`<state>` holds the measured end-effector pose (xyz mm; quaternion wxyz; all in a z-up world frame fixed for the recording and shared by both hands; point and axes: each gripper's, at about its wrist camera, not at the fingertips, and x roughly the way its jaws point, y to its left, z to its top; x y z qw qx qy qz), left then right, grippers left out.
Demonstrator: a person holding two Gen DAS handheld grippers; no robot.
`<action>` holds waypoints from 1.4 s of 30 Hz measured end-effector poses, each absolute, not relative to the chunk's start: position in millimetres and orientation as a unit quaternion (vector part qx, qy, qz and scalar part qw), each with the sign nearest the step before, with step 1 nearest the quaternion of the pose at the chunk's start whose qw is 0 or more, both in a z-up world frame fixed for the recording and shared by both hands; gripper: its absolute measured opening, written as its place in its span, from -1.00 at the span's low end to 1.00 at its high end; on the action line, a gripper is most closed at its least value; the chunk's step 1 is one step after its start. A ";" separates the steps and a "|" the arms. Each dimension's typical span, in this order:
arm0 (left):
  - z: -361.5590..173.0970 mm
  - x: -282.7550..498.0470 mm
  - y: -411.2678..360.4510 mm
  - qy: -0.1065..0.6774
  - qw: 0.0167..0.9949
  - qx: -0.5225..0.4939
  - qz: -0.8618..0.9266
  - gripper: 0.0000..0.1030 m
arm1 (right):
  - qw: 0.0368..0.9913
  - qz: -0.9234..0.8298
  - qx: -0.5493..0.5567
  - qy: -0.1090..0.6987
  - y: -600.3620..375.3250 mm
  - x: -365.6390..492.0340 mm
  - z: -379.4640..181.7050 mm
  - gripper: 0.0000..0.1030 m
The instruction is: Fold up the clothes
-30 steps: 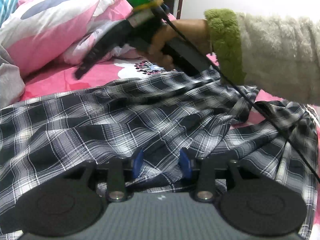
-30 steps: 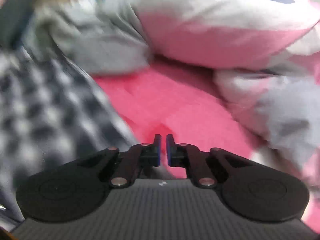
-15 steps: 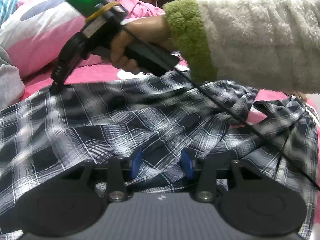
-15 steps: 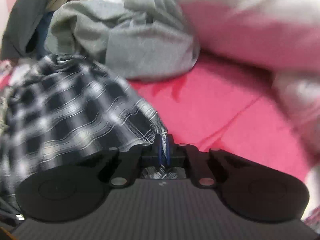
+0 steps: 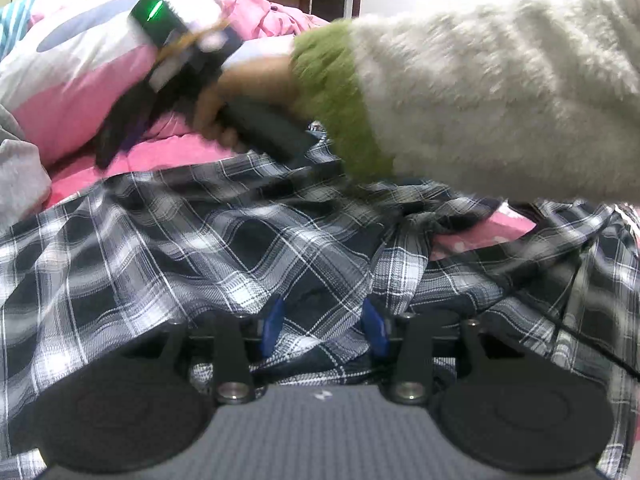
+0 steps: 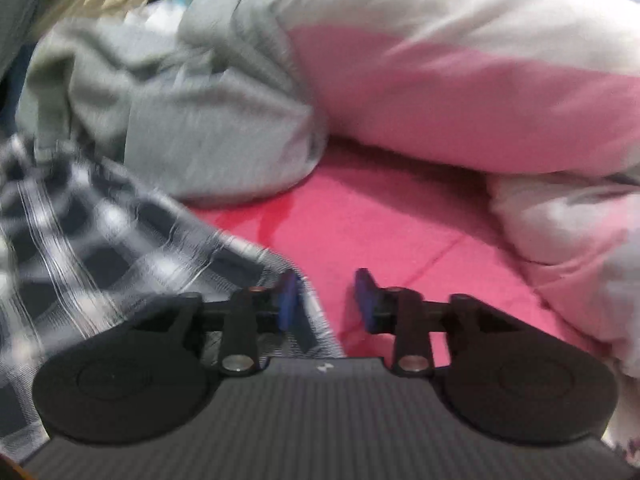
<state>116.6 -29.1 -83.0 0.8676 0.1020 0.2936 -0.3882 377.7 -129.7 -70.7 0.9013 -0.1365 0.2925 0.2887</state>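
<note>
Right gripper [image 6: 326, 300] jaws opening, plaid shirt [image 6: 100, 248] edge released beside left pad, left gripper [image 5: 324, 328] part-open around shirt fold, unchanged

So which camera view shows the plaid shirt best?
The left wrist view. There the plaid shirt lies spread across the pink bed sheet, with its wrinkles and pattern visible. The right wrist view shows only one blurred edge of it at the lower left.
</note>
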 end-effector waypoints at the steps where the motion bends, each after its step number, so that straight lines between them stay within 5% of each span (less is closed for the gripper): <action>1: -84.0 117.9 -27.9 0.294 0.867 0.102 -0.388 -0.12 | 0.911 0.274 -0.122 0.283 -141.1 375.4 -57.7 -0.34; 9: -87.4 118.5 -27.3 0.294 0.867 0.101 -0.389 -0.10 | 0.911 0.246 -0.084 0.320 -247.0 343.9 -19.4 -0.10; 24: -92.5 129.5 -27.9 0.298 0.865 0.094 -0.394 -0.07 | 0.852 0.257 -0.157 0.427 -275.2 329.3 -84.2 -0.11; 26: -92.6 129.4 -27.8 0.297 0.865 0.094 -0.394 -0.07 | 0.852 0.253 -0.173 0.425 -267.3 326.5 -86.9 -0.17; 28: -92.7 129.1 -27.8 0.297 0.865 0.094 -0.394 -0.07 | 0.856 0.241 -0.187 0.417 -261.9 324.4 -86.5 -0.82; 29: -92.8 129.0 -27.9 0.297 0.865 0.094 -0.393 -0.07 | 0.858 0.234 -0.200 0.410 -259.6 322.3 -84.9 -0.92; 42: -93.4 128.6 -27.8 0.297 0.865 0.093 -0.394 -0.07 | 0.894 0.156 -0.245 0.341 -258.6 351.4 -101.7 -0.96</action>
